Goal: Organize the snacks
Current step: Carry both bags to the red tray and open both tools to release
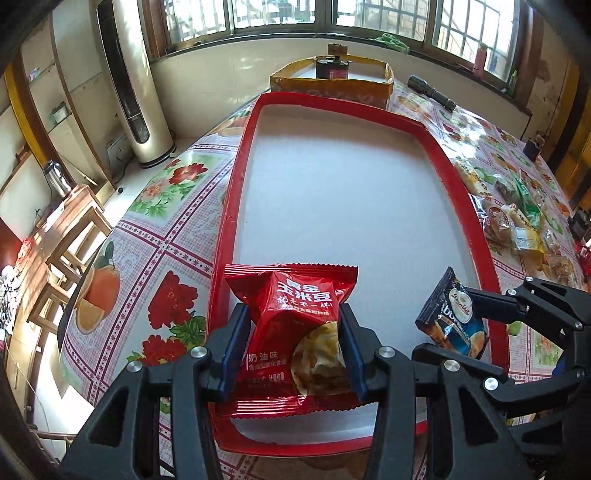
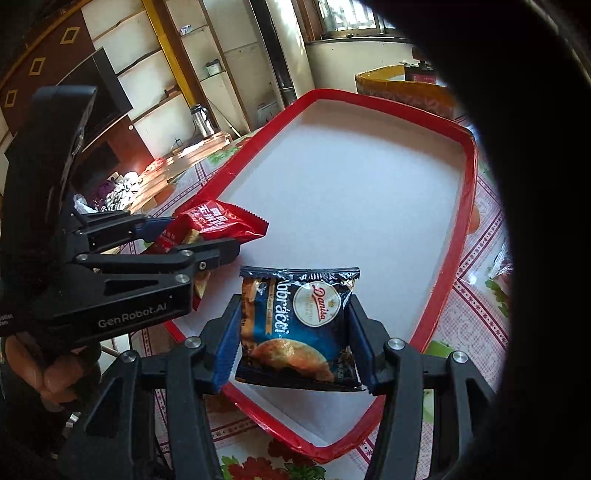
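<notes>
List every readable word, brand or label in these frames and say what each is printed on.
"黄金玉米豆" and "奶油味": on the red snack packet held in the left tool.
"Danisa": on the dark blue cookie packet held in the right tool.
"GenRobot.AI": on the left tool's body, right wrist view.
Smaller print on both packets and on the loose snacks beside the red tray: too blurred to read.

daylight from windows (image 1: pixel 332 18) | fisheye bending | right view's right edge dark, perhaps blocked
</notes>
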